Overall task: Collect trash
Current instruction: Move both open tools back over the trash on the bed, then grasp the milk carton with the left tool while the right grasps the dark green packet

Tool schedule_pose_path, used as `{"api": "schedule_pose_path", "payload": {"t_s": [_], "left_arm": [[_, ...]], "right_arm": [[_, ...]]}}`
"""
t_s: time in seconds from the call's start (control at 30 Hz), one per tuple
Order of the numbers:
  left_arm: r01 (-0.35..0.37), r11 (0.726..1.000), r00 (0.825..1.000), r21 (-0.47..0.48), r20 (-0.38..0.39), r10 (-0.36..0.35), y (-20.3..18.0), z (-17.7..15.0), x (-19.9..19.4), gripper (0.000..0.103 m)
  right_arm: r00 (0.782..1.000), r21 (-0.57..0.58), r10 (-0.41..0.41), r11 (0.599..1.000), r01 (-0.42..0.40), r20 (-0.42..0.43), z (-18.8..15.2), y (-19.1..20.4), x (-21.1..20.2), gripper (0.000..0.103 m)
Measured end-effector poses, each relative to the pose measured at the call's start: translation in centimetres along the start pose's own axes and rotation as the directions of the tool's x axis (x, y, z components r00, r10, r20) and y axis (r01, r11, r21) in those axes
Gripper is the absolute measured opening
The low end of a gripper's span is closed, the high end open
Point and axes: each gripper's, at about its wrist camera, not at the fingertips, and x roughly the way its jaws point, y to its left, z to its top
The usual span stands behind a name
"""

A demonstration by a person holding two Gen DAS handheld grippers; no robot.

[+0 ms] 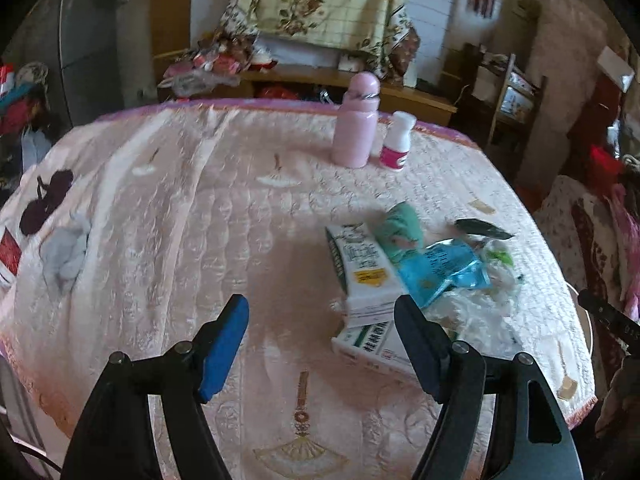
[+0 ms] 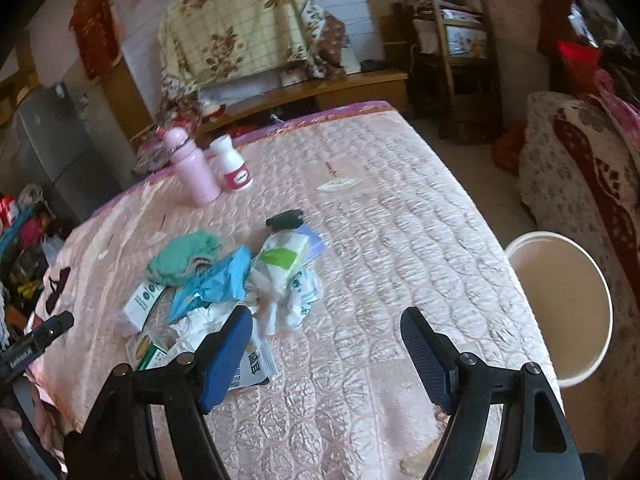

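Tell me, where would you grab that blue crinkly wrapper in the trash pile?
Probably by the blue wrapper's raised, crumpled upper edge, coming down from above: it lies loosely on top of the boxes and tissue, so pinching a standing fold avoids dragging the rest.

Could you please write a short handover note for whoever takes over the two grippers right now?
Left gripper: open, nothing between the fingers, hovering over the pink tablecloth just left of the trash pile.
Right gripper: open, empty, at the pile's near right edge.
Trash pile: medicine boxes, blue wrapper, crumpled tissue, green cloth, all on the table.
White bucket: on the floor, off the table's right edge; looks empty.
Done: nothing collected yet. Left: the whole pile.
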Motion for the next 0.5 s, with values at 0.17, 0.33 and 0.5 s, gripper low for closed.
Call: {"api": "schedule_pose_path", "payload": {"t_s": [0.17, 0.33, 0.5], "left_arm": [[0.018, 1.0, 0.999, -0.021, -0.04, -0.019, -0.3, 0.2, 2.5, 0.076], [0.078, 0.996, 0.994, -0.048, -0.068, -0.081, -1.6, 1.2, 5.1, 0.076], [0.06, 0.998, 0.993, -0.018, -0.105, -0.061, -2.7, 2.3, 7.9, 0.076]], "right_arm": [[0.999, -0.035, 0.01, 0.999, -0.012, -0.036, 0.3, 0.8, 2.5, 0.079], [0.998, -0.053, 0.001, 0.999, -0.004, -0.057, 1.2, 1.1, 4.7, 0.079], [0.998, -0.032, -0.017, 0.999, 0.015, -0.065, 3.5, 0.4, 7.6, 0.079]]}}
